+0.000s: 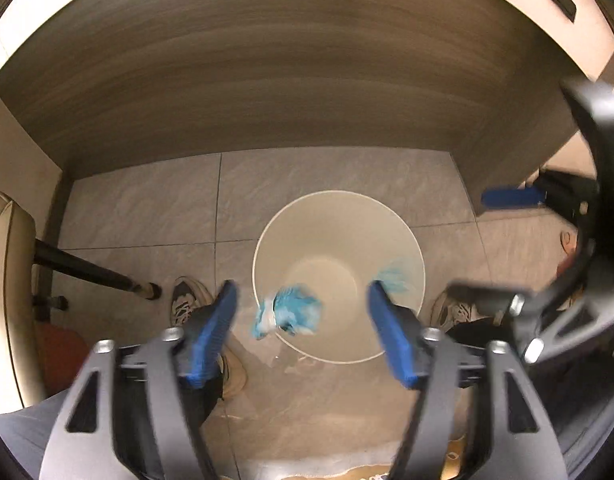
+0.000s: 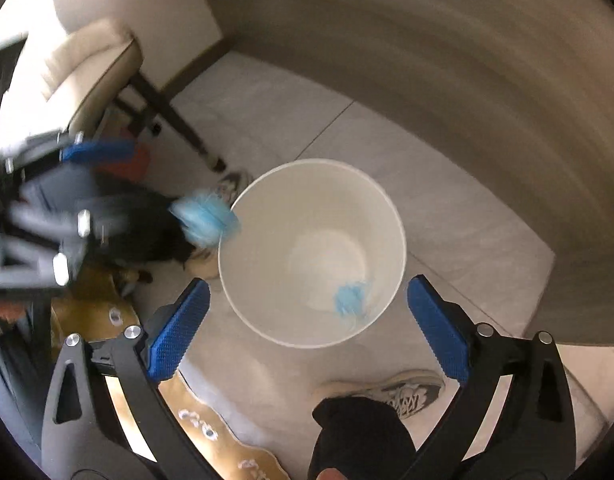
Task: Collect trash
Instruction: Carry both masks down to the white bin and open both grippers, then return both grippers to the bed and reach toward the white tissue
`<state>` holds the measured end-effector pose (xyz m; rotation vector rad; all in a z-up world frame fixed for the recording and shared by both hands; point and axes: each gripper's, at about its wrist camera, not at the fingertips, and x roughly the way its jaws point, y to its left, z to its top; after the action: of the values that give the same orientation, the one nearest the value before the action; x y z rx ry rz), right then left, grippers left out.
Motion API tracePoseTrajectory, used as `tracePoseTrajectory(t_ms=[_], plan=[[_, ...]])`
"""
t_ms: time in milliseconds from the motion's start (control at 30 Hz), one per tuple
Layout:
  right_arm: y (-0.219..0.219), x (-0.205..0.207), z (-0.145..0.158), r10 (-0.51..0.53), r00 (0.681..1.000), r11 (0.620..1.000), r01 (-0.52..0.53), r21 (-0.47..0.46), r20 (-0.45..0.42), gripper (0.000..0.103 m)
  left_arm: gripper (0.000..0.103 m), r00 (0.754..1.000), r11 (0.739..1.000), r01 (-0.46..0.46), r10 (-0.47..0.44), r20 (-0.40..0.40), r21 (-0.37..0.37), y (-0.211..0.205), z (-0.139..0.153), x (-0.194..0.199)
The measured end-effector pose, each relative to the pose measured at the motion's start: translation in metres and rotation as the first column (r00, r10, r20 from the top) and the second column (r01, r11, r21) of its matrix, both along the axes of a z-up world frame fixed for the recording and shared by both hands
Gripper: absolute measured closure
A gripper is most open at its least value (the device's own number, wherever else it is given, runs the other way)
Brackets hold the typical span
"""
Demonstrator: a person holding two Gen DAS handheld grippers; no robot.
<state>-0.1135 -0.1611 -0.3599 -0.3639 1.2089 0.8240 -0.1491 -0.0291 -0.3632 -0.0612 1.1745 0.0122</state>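
Blue-padded fingers of the left hand-held gripper (image 1: 301,312) fill the bottom of the left wrist view, spread wide with nothing between the pads. Just beyond them a crumpled blue-and-white wad of trash (image 1: 287,315) appears to be in mid-air, blurred, right over the near-left rim of the white waste bin (image 1: 339,222). The right wrist view shows the same blue wad (image 2: 206,222) beside the bin's left rim (image 2: 311,164), apparently more outside the opening than inside.

Working down by size: the dark wood-grain worktop (image 1: 291,72) overhangs the grey tiled floor (image 1: 147,216); the bin stands on those tiles, just in front of the worktop's edge. A cream chair (image 2: 87,68) on dark legs stands well to the left, and the person's sneakers (image 2: 403,392) sit on either side of the bin. The right hand-held gripper (image 2: 307,328) is likewise wide open and empty, poised above the bin. A second, smaller blue scrap (image 2: 351,300) lies inside the bin, low against the wall.

My worry is the falling wad: released so close to the lip, it may strike the rim and tumble onto the floor by the left shoe. It looks light and loosely crumpled, so it could drift. A retrieval low beside the bin could also knock it over.
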Motion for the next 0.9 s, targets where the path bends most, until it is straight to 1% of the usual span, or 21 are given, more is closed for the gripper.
tracePoseTrajectory(t_ms=[33,67,100,133,233,267,367,467,533,633,733,800,900], plan=[[-0.002,0.002,0.000,0.001,1.000,1.000,-0.001,0.007,0.002,0.007,0.023,1.000,1.000,0.007,-0.007,0.004,0.000,-0.006,0.000,0.001],[-0.003,0.002,0.000,0.005,1.000,1.000,-0.005,0.005,0.014,0.007,0.017,1.000,1.000,0.019,-0.019,0.004,-0.005,-0.010,-0.001,0.002],[-0.005,0.011,-0.001,0.008,1.000,1.000,-0.008,-0.003,0.026,0.007,0.011,1.000,1.000,0.028,-0.028,0.002,-0.009,-0.011,-0.003,0.001],[-0.005,0.011,-0.003,0.005,1.000,1.000,-0.005,-0.006,0.029,0.007,0.007,0.999,0.999,0.032,-0.032,0.005,-0.011,-0.012,-0.004,0.002],[-0.013,0.015,-0.004,-0.023,1.000,1.000,0.023,-0.008,0.013,0.007,0.007,0.999,0.998,0.053,-0.053,-0.003,-0.017,-0.014,-0.008,0.003],[-0.014,0.018,0.001,-0.027,1.000,1.000,0.027,-0.013,0.010,0.007,0.007,0.998,0.998,0.056,-0.057,-0.006,-0.014,-0.015,-0.006,0.004],[-0.014,0.021,0.005,-0.024,1.000,0.999,0.025,-0.022,0.014,0.007,0.007,0.999,0.998,0.054,-0.054,0.001,-0.012,-0.006,-0.002,0.003],[-0.011,0.020,0.019,-0.023,0.999,1.000,0.023,-0.003,0.038,0.007,0.007,0.999,0.999,0.031,-0.031,0.018,-0.007,0.000,0.011,0.003],[-0.018,0.019,0.034,-0.023,0.998,1.000,0.021,0.021,0.061,0.007,0.007,0.999,1.000,0.021,-0.021,0.050,0.001,0.006,0.030,0.000],[-0.019,0.013,0.070,-0.015,0.994,0.997,0.007,0.072,0.112,0.007,0.006,0.993,0.999,0.033,-0.037,0.109,0.033,0.011,0.060,-0.007],[-0.019,0.004,0.121,-0.008,0.982,0.992,-0.016,0.125,0.186,0.007,0.006,0.982,0.996,0.049,-0.061,0.181,0.070,0.016,0.102,-0.016],[-0.022,0.000,0.155,-0.012,0.971,0.988,-0.024,0.150,0.237,0.006,0.006,0.972,0.995,0.067,-0.083,0.220,0.080,0.021,0.130,-0.019],[-0.021,0.000,0.210,-0.026,0.950,0.983,-0.032,0.181,0.311,0.005,0.006,0.961,0.991,0.086,-0.109,0.253,0.100,0.025,0.168,-0.016]])
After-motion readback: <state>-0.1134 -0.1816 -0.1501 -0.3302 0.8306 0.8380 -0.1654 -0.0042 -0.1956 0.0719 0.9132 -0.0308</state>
